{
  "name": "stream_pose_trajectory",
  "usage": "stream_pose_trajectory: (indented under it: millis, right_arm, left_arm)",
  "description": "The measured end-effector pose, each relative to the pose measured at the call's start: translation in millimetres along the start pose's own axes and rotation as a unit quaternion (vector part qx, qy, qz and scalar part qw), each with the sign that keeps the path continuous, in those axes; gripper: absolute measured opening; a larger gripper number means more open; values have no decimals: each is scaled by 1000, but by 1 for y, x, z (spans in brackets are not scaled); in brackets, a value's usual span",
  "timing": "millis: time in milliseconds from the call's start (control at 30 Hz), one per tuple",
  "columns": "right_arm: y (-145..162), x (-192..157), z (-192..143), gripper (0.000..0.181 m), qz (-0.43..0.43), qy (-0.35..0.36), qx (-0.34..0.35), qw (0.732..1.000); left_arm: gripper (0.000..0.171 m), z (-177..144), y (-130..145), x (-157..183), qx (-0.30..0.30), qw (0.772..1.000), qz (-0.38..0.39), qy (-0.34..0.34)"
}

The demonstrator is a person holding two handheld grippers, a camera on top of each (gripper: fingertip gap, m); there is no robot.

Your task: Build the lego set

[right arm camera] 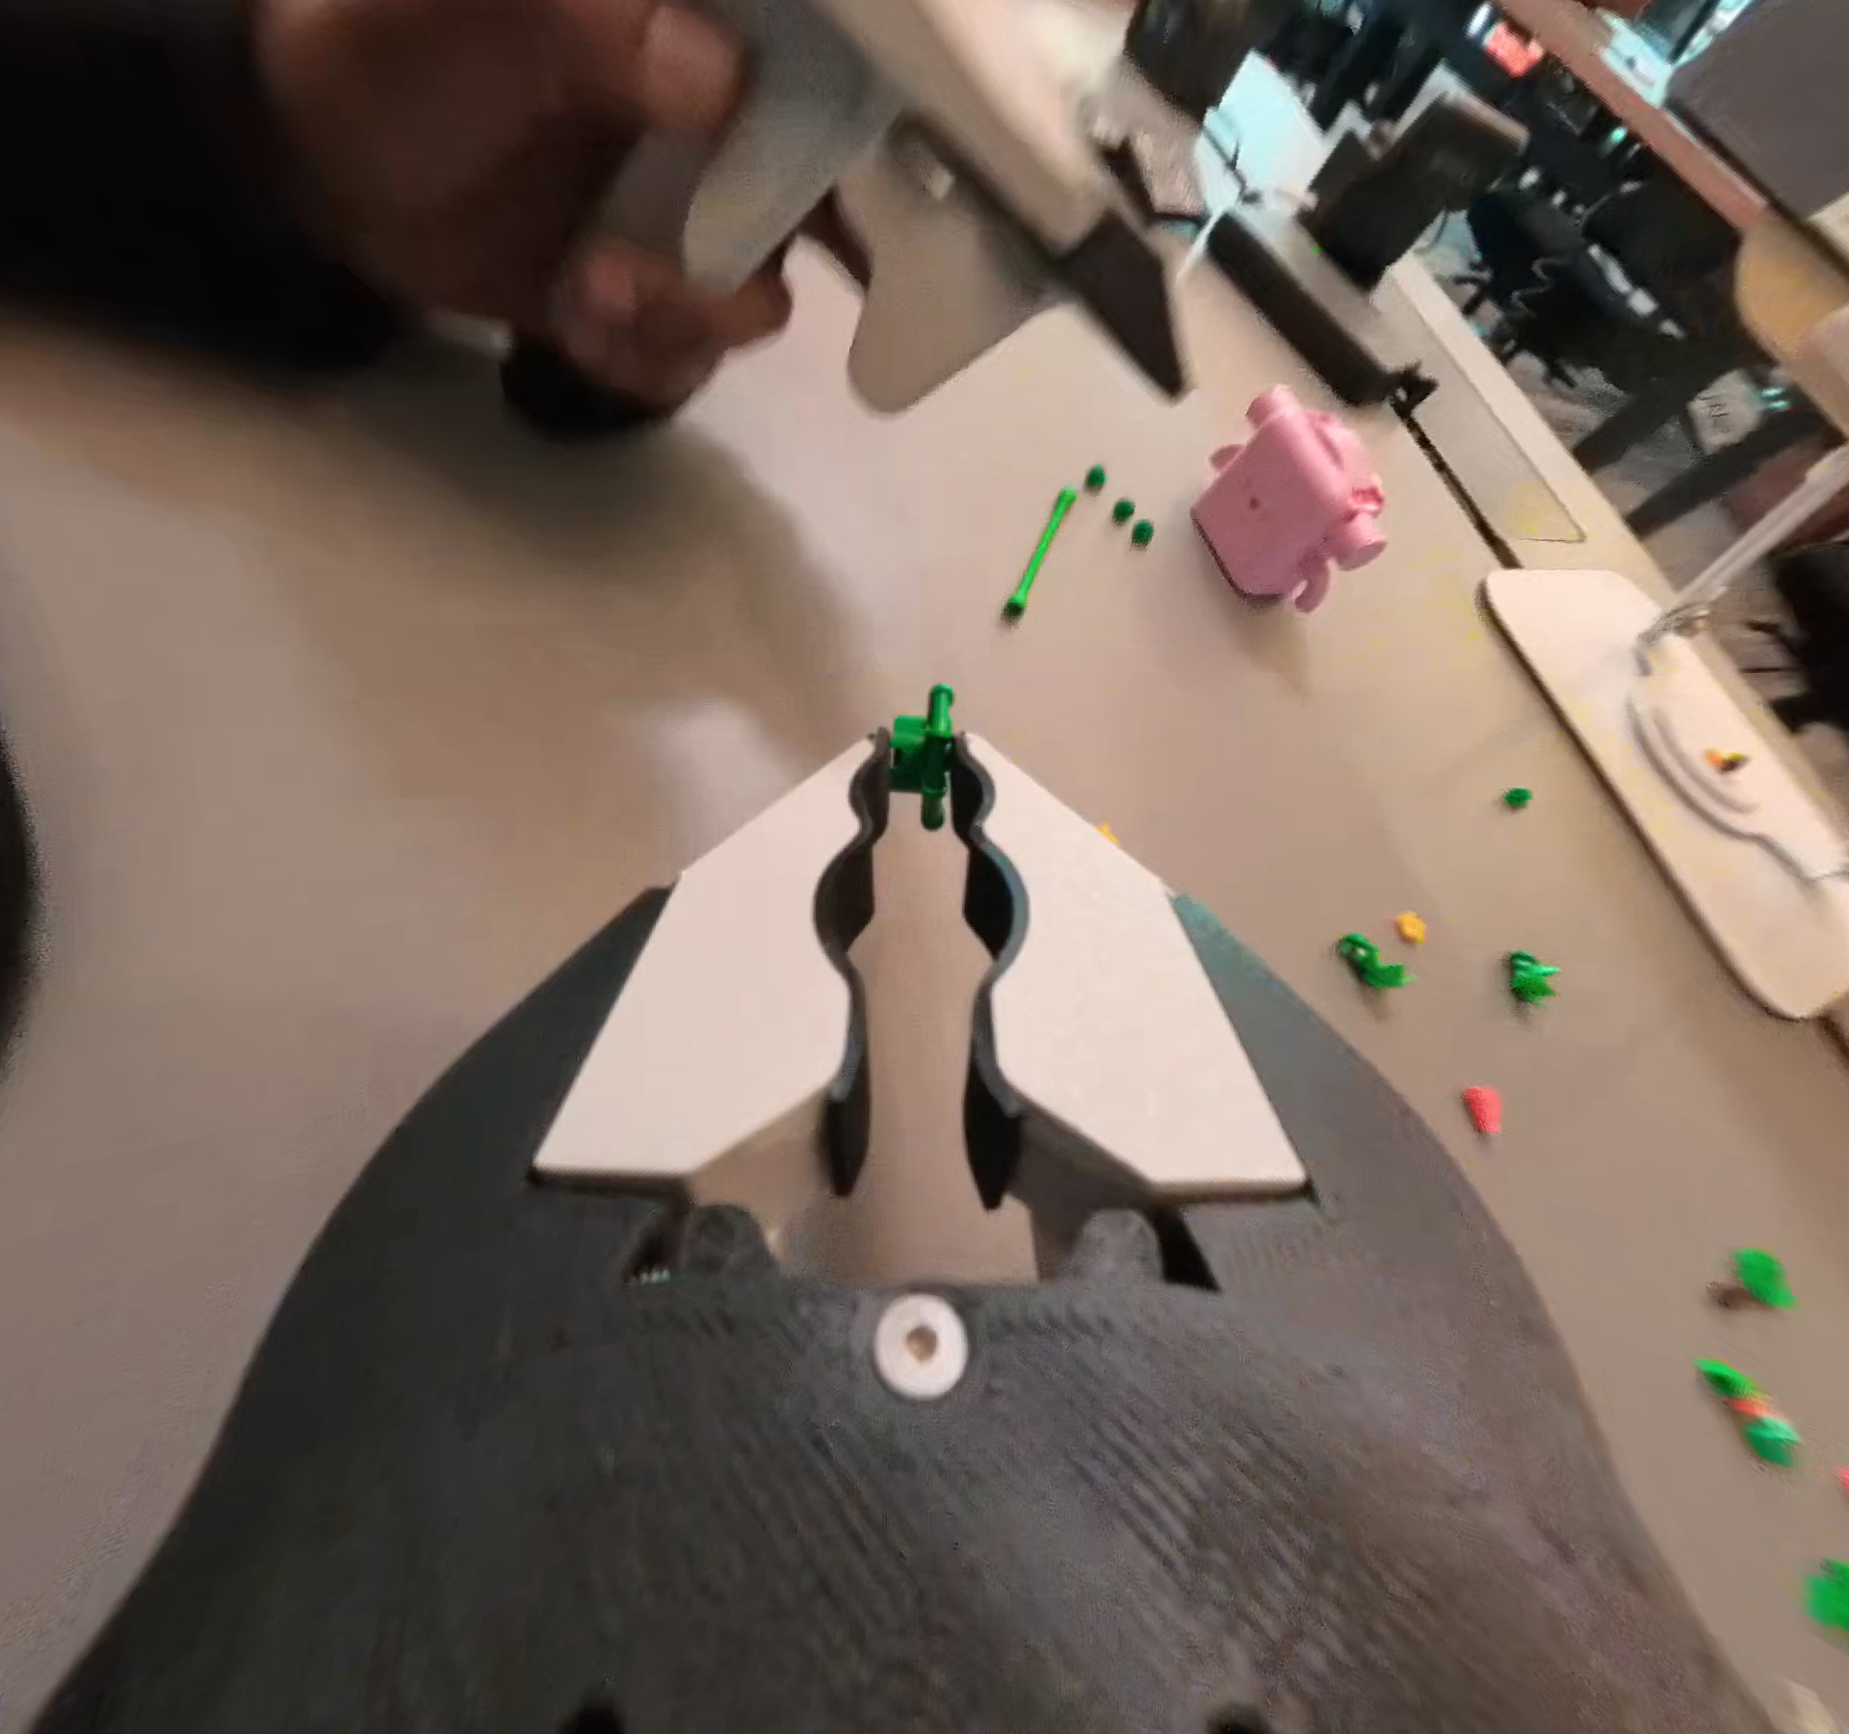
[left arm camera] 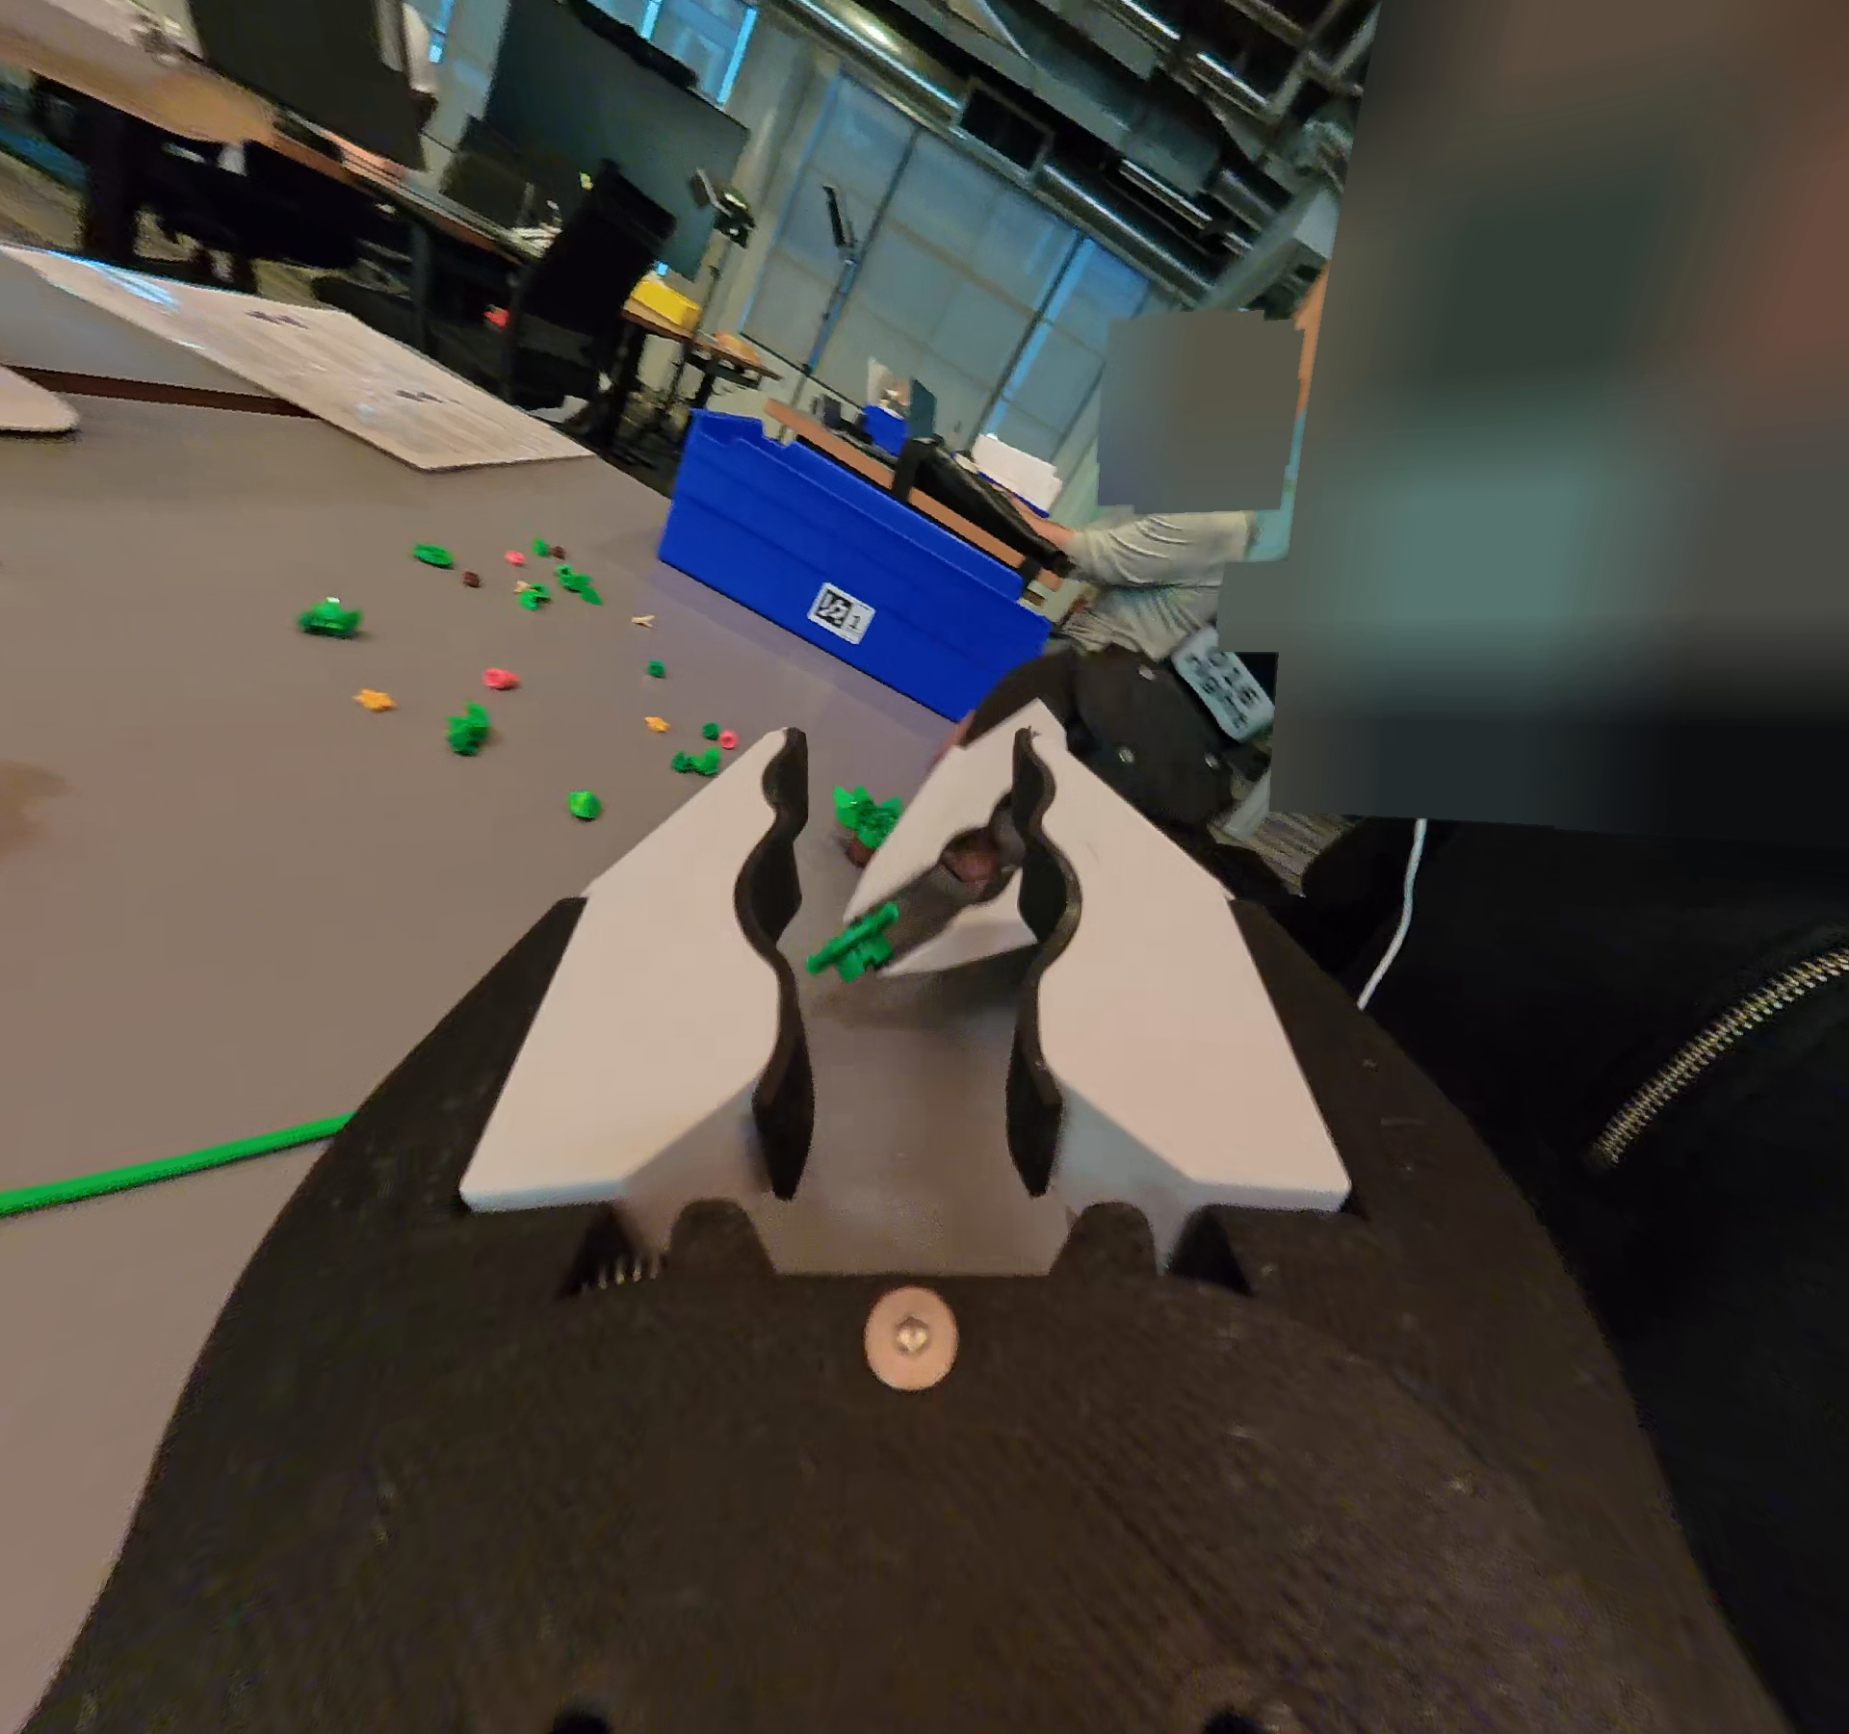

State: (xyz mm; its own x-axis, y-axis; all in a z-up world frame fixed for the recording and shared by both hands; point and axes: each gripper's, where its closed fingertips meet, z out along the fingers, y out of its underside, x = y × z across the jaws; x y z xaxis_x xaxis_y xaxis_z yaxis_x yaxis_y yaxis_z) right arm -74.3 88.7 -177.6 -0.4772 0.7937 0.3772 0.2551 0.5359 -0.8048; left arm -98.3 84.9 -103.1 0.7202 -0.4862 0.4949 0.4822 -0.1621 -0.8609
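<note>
My right gripper (right arm camera: 926, 748) is shut on a small green lego piece (right arm camera: 922, 758) at its fingertips, above the grey table (right arm camera: 400, 786). In the left wrist view that gripper (left arm camera: 875, 944) points in between my left fingers with the green piece (left arm camera: 845, 954) sticking out. My left gripper (left arm camera: 908, 751) is open and empty, its fingers on either side of the right gripper's tips. In the right wrist view the left gripper (right arm camera: 1001, 326) is blurred, held by a hand (right arm camera: 480, 136). A pink lego build (right arm camera: 1286, 516) stands far right, beside a green rod (right arm camera: 1041, 556).
Several loose green, pink and orange pieces (left arm camera: 470, 726) lie scattered on the table, more at the right (right arm camera: 1526, 976). A blue bin (left arm camera: 850, 566) stands at the far edge. Paper sheets (left arm camera: 330, 366) lie far left. A pale flat board (right arm camera: 1651, 786) lies at right. A green cable (left arm camera: 170, 1166) crosses left. Tip to tip, the grippers are about 8 cm apart. The green rod (right arm camera: 1041, 556) is about 12 cm from both grippers' fingertips. Seen from the left wrist view (left arm camera: 156, 1170) as well. The pink lego build (right arm camera: 1286, 516) sits 15 cm or so from the ends of my left fingers.
</note>
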Motion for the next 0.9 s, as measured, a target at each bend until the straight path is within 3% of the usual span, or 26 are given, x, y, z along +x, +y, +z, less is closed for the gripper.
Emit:
stream_pose_trajectory:
  millis: [133,233,400,500,733,900]
  right_arm:
    - [11,-5,11,10,-117,46,-57,990]
    - [22,-11,17,11,-148,39,-86,984]
    - [26,-14,20,16,-114,20,-88,989]
    - [23,-14,17,31,-59,-2,-68,996]
    - [-21,13,-10,34,53,30,67,996]
    - [-55,64,-73,32,117,124,220,961]
  left_arm:
    - [36,-6,-3,-8,0,1000,8,-27]
    - [34,-5,1,-12,-12,999,10,-41]
    - [33,-3,19,-28,-60,995,-16,-79]
    - [34,-1,29,-29,-87,993,-44,-70]
    - [34,-2,25,-28,-83,993,-21,-79]
    - [35,-6,25,-26,-101,992,3,-82]
